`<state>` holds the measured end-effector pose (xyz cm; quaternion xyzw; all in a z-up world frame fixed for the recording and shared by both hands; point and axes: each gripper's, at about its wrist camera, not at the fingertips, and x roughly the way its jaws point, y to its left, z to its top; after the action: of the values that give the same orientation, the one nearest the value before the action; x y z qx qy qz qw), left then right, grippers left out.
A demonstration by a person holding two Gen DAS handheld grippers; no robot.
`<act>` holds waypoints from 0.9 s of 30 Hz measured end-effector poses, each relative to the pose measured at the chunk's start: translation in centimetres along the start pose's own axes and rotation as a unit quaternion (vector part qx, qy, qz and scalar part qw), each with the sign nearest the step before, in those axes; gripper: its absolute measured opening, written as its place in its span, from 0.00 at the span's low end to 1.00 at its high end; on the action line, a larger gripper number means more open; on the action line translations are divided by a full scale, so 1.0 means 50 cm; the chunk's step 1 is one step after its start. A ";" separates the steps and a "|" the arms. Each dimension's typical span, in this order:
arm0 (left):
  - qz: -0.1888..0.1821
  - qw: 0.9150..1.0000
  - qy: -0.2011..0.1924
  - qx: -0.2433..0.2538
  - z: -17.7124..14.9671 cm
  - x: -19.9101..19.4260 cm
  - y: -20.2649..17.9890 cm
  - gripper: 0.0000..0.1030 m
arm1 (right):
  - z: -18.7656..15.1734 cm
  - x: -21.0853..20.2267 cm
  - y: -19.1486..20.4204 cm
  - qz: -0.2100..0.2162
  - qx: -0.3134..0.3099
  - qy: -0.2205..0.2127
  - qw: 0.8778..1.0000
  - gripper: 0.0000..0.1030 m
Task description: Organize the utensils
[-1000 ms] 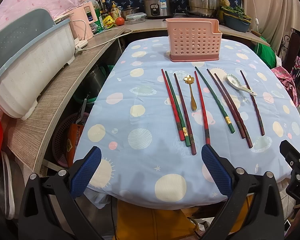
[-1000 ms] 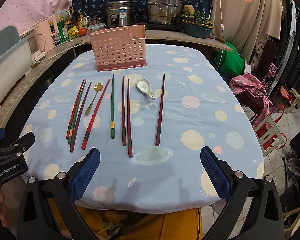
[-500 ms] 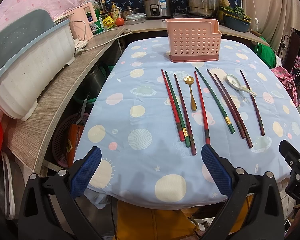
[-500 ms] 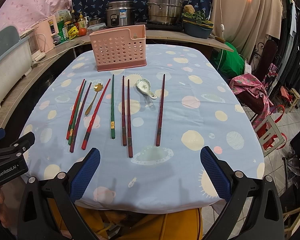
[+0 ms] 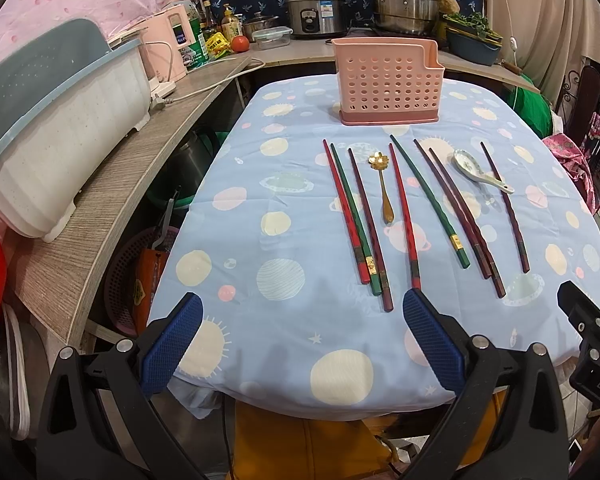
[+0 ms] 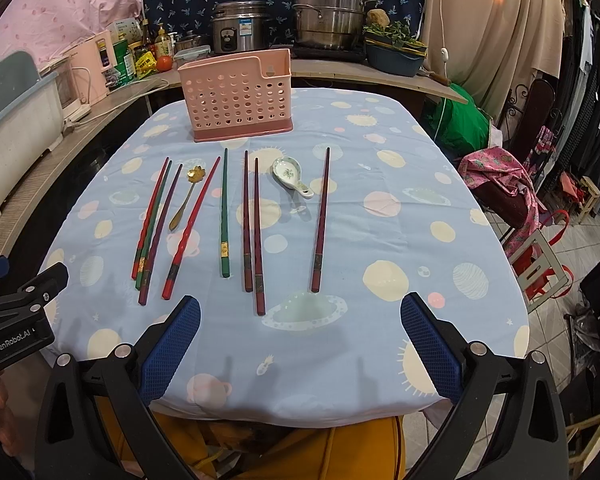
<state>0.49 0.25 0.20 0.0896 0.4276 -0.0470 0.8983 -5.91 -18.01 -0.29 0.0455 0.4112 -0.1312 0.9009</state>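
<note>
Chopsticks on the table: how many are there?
8. Three lie together at the left, one red beside the gold spoon, one green, two dark together, one dark far right.

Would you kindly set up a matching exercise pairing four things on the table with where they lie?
1. pink perforated plastic utensil holder
2. gold flower-shaped metal spoon
3. white ceramic soup spoon
4. lone dark red chopstick

A. farthest right of the row
B. behind the row, upright
C. between two red-toned chopsticks
D. just left of the lone chopstick

Pairs: 1-B, 2-C, 3-D, 4-A
</note>
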 end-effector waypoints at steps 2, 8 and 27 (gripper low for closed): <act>0.000 1.000 0.000 0.000 0.003 0.000 -0.001 0.93 | 0.001 0.003 0.001 0.000 0.000 0.000 1.000 0.93; -0.001 1.000 0.000 0.000 0.004 0.001 -0.001 0.93 | 0.001 0.003 0.002 0.000 0.000 0.000 1.000 0.93; -0.008 1.000 0.012 -0.009 0.011 0.026 -0.004 0.93 | 0.006 0.019 -0.007 -0.002 0.003 0.005 1.000 0.93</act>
<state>1.73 -0.06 -0.49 0.0785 0.4396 -0.0487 0.8934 -5.19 -18.58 -0.78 0.0475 0.4154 -0.1339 0.8985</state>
